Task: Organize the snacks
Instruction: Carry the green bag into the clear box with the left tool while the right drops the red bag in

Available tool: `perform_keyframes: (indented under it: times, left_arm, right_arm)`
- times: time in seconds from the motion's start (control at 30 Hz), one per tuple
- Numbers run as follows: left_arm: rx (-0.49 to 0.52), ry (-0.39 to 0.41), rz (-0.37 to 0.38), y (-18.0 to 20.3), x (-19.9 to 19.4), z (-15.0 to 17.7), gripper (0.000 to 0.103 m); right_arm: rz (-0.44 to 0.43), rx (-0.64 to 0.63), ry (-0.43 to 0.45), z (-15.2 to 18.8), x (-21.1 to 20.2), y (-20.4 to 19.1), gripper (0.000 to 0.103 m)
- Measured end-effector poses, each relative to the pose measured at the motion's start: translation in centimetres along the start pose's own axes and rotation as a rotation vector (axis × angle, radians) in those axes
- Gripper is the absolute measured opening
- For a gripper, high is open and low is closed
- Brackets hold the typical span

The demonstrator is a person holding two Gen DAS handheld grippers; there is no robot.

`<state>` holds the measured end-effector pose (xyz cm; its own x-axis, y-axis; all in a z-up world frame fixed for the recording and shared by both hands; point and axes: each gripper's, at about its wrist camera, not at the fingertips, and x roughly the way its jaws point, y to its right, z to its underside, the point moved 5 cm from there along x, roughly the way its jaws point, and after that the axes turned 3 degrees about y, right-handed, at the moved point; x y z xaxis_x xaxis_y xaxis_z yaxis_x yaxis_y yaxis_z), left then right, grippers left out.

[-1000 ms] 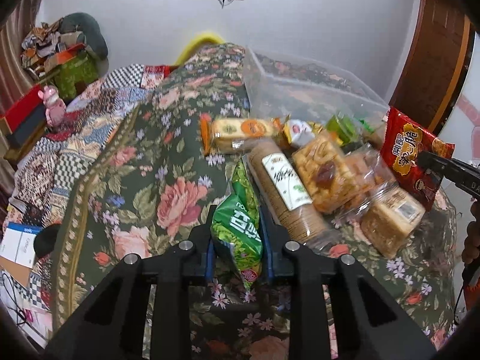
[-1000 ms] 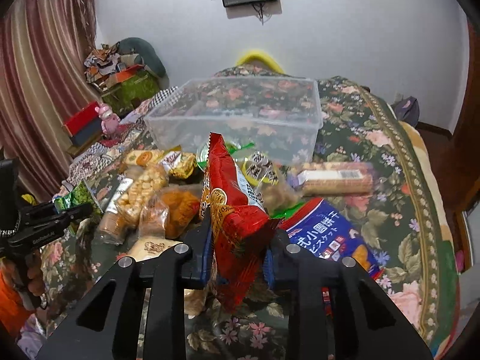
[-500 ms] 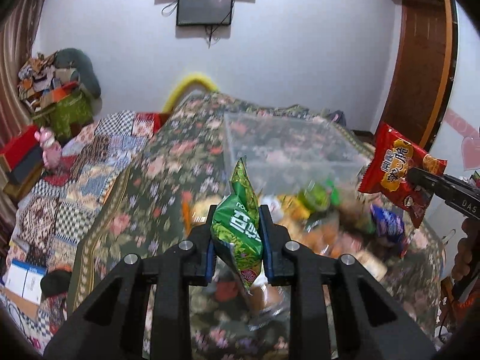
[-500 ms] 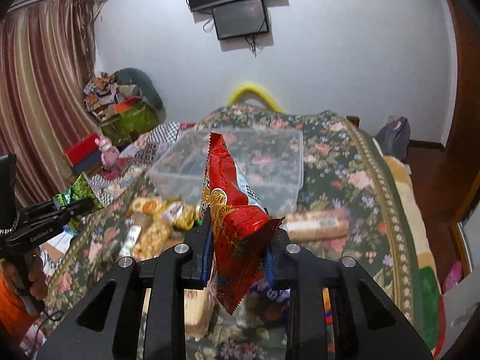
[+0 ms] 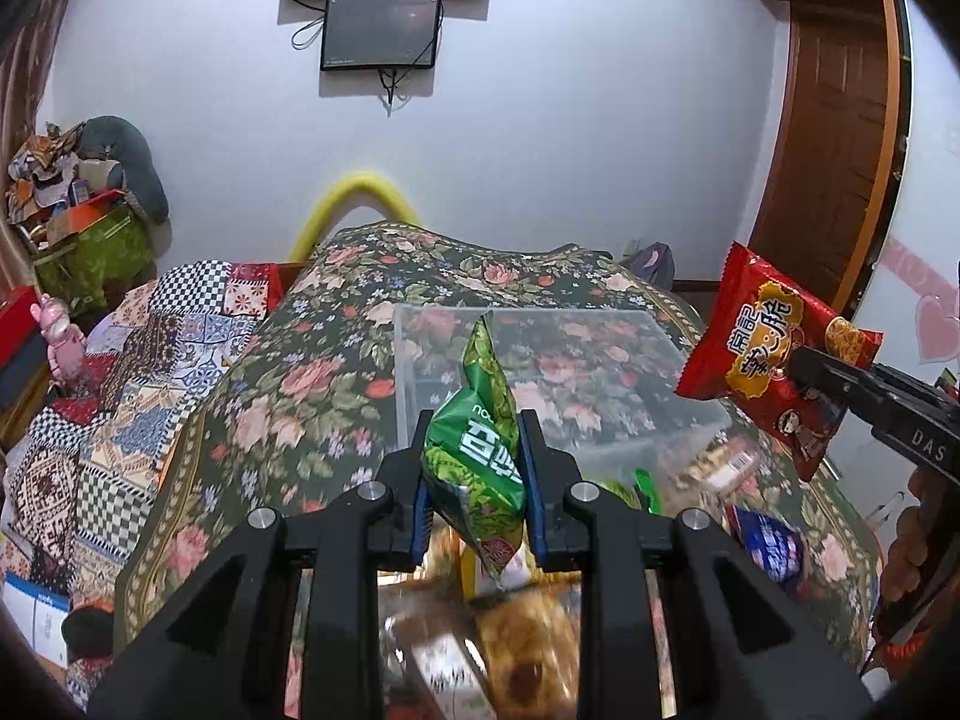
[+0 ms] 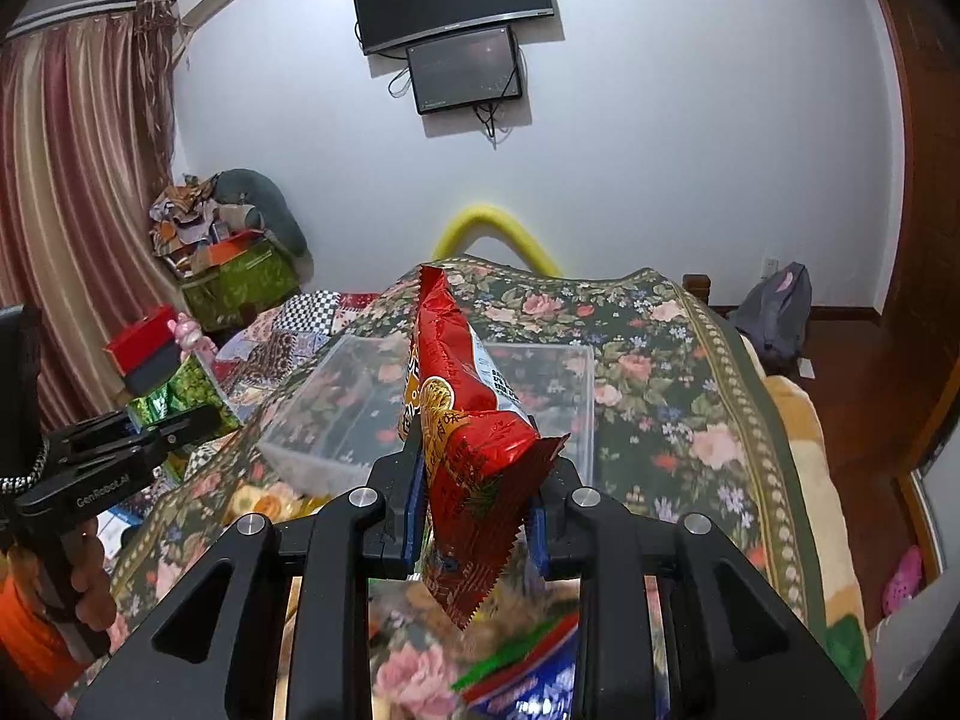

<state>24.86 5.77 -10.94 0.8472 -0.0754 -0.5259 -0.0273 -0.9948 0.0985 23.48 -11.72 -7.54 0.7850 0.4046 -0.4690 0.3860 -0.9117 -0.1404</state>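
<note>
The left gripper (image 5: 474, 468) pinches a green snack bag (image 5: 477, 450) upright; the right gripper (image 6: 477, 480) clamps a red snack bag (image 6: 468, 438). Both hang above the clear bin (image 5: 600, 372), likely so they can drop in.

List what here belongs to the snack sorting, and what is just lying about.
Job: green bag in left gripper; red bag in right gripper; clear bin; blue packet.
Lying about: screens, pink toy, red box, backpack.
</note>
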Motion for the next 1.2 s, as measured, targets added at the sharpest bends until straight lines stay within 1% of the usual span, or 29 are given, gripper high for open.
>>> perform_keyframes:
  times: [0.17, 0.27, 0.37, 0.43, 0.53, 0.7, 0.8, 0.9, 0.97, 1.03, 1.2]
  left_arm:
    - [0.007, -0.034, -0.002, 0.2, 2.9, -0.8, 0.024]
    - [-0.007, -0.064, 0.004, 0.0, 4.8, -1.0, 0.024]
    - [-0.018, -0.108, 0.012, 0.0, 6.8, -0.8, 0.024]
    - [-0.008, -0.133, 0.002, 0.1, 7.9, -0.6, 0.024]
    - [0.003, -0.182, 0.011, 0.3, 9.7, -0.1, 0.024]
    - [0.013, -0.21, 0.007, 0.3, 11.6, 0.1, 0.024]
    - [0.01, -0.227, 0.005, 0.3, 12.1, 0.3, 0.025]
    - [0.01, -0.236, -0.011, 0.3, 12.2, 0.6, 0.029]
    - [0.0, -0.237, 0.004, 0.2, 11.9, 0.8, 0.038]
    - [-0.006, -0.233, 0.006, 0.0, 11.5, 0.8, 0.046]
    - [0.022, -0.19, -0.004, 0.1, 9.0, 0.5, 0.049]
  right_arm:
    - [0.014, -0.018, -0.037, -0.1, 2.6, 0.1, 0.024]
    - [0.015, -0.018, -0.072, 0.0, 4.3, 0.1, 0.024]
    - [0.011, -0.015, -0.106, 0.2, 5.7, 0.1, 0.024]
    - [0.007, -0.014, -0.134, 0.4, 6.7, 0.0, 0.024]
    - [0.007, -0.02, -0.179, 0.9, 8.1, -0.2, 0.024]
    - [0.017, -0.043, -0.229, 1.2, 9.5, -0.5, 0.024]
    - [0.012, -0.043, -0.256, 1.3, 9.9, -0.4, 0.024]
    - [0.026, -0.046, -0.269, 1.5, 9.8, -0.2, 0.025]
    - [0.048, -0.063, -0.264, 1.6, 9.6, 0.0, 0.033]
    - [0.054, -0.07, -0.26, 1.8, 9.0, 0.3, 0.037]
    - [0.037, -0.066, -0.228, 1.6, 6.4, 0.6, 0.042]
